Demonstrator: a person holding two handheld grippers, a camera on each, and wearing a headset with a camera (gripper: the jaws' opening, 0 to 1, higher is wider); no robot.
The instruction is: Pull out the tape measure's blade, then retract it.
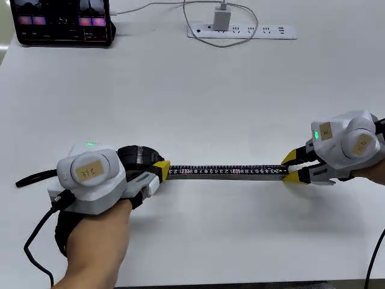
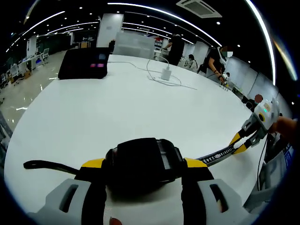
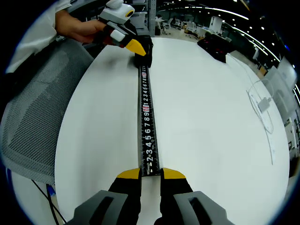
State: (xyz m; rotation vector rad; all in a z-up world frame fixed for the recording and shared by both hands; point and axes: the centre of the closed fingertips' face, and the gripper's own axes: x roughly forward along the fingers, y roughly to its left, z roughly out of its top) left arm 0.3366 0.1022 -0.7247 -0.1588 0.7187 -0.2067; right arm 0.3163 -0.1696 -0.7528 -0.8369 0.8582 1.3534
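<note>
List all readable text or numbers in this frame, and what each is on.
"2 3 4 5 6 7 8 9", then red "10": blade, right gripper view.
Sticker on left gripper: handwritten, too blurred.
Stickers on right gripper: too blurred.
Tablet screen: too small.

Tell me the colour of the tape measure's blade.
Black blade with white numerals, one marked red; clearest in the right gripper view.

White table (image 1: 240, 114) — power strip (image 1: 255, 31), tablet (image 1: 63, 21), tape measure (image 1: 210, 171)
</note>
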